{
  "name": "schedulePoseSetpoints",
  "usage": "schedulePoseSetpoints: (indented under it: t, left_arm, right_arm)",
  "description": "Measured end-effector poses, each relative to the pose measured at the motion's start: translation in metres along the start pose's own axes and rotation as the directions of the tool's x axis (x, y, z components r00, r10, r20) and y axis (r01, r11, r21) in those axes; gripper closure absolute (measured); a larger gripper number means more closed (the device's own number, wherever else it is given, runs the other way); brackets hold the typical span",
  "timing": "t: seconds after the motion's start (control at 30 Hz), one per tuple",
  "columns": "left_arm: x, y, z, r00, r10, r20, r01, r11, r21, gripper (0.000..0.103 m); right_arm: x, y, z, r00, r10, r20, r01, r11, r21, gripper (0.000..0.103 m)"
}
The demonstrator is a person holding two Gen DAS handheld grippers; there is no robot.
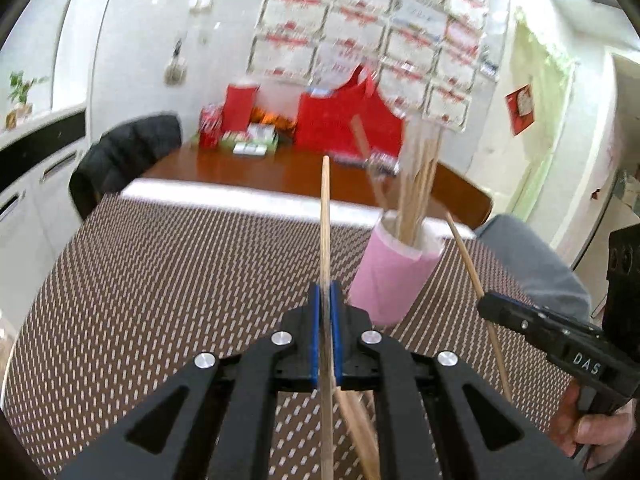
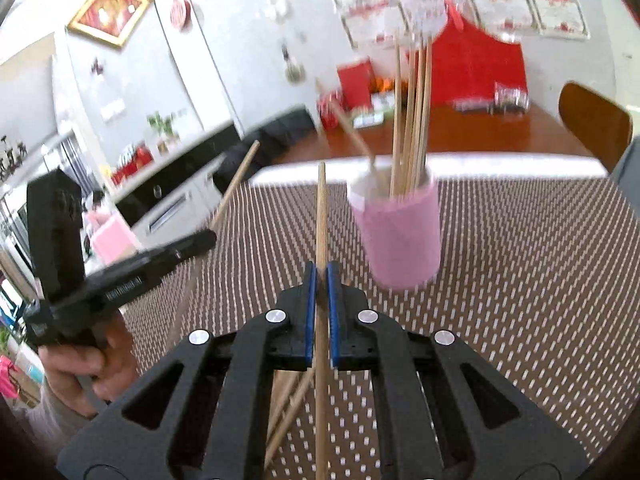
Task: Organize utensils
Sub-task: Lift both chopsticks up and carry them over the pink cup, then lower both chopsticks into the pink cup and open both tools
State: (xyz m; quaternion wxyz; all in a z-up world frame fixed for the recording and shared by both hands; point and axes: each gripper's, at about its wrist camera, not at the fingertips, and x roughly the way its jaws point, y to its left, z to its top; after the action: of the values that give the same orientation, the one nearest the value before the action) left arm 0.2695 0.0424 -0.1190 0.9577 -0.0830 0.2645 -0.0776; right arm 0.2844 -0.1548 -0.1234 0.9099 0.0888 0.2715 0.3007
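A pink cup (image 1: 390,276) (image 2: 400,236) stands on the woven mat, holding several wooden chopsticks upright. My left gripper (image 1: 327,292) is shut on a wooden chopstick (image 1: 325,216) that sticks up and forward between its blue pads, left of the cup. My right gripper (image 2: 321,276) is shut on another chopstick (image 2: 321,208), also left of the cup in its view. Each gripper shows in the other's view: the right one (image 1: 486,306) at the right edge with its chopstick (image 1: 468,256), the left one (image 2: 208,236) at the left with its chopstick (image 2: 240,176). More loose chopsticks (image 2: 288,404) (image 1: 356,424) lie on the mat under the grippers.
A brown-and-white woven mat (image 1: 180,288) (image 2: 520,280) covers the near table. Beyond it, a wooden table (image 1: 256,168) carries red bags and boxes (image 1: 344,120). A dark chair (image 1: 124,156) stands at the left, a wooden chair (image 2: 596,128) at the right. A hand (image 2: 88,368) holds the left gripper.
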Motion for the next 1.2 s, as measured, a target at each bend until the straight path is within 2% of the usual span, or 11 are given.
schedulePoseSetpoints:
  t: [0.17, 0.27, 0.37, 0.53, 0.67, 0.9, 1.07, 1.1, 1.2]
  left_arm:
    - [0.001, -0.025, 0.042, 0.989, -0.057, 0.136, 0.050, 0.997, 0.054, 0.098]
    - [0.008, -0.039, 0.068, 0.971, -0.111, 0.214, 0.096, 0.992, 0.078, 0.098]
    - [0.020, -0.048, 0.090, 0.945, -0.170, 0.280, 0.153, 0.985, 0.083, 0.098]
    - [0.051, -0.056, 0.113, 0.904, -0.261, 0.338, 0.254, 0.965, 0.065, 0.098]
    - [0.077, -0.056, 0.122, 0.887, -0.295, 0.357, 0.298, 0.953, 0.048, 0.098]
    - [0.109, -0.063, 0.119, 0.882, -0.314, 0.352, 0.310, 0.948, 0.069, 0.098]
    - [0.122, -0.060, 0.109, 0.890, -0.294, 0.350, 0.296, 0.954, 0.048, 0.098]
    - [0.127, -0.062, 0.108, 0.898, -0.293, 0.329, 0.293, 0.955, 0.051, 0.098]
    - [0.124, -0.065, 0.108, 0.897, -0.267, 0.352, 0.256, 0.963, 0.079, 0.098]
  right_arm:
    - [-0.008, -0.006, 0.039, 0.988, -0.031, 0.150, 0.032, 0.999, -0.002, 0.097]
    - [-0.009, -0.014, 0.064, 0.972, -0.042, 0.233, 0.041, 0.999, 0.010, 0.097]
    - [-0.006, -0.024, 0.089, 0.944, -0.040, 0.327, 0.030, 0.999, 0.034, 0.097]
    - [-0.003, -0.045, 0.118, 0.898, -0.031, 0.439, 0.009, 0.999, 0.052, 0.097]
    - [0.014, -0.062, 0.132, 0.877, -0.033, 0.479, -0.007, 0.997, 0.081, 0.097]
    - [0.042, -0.082, 0.132, 0.862, -0.065, 0.503, 0.006, 0.993, 0.117, 0.097]
    - [0.048, -0.083, 0.130, 0.861, -0.083, 0.502, 0.033, 0.994, 0.108, 0.097]
    - [0.049, -0.085, 0.129, 0.862, -0.085, 0.500, 0.032, 0.993, 0.114, 0.097]
    - [0.049, -0.087, 0.127, 0.865, -0.092, 0.493, 0.037, 0.992, 0.121, 0.097]
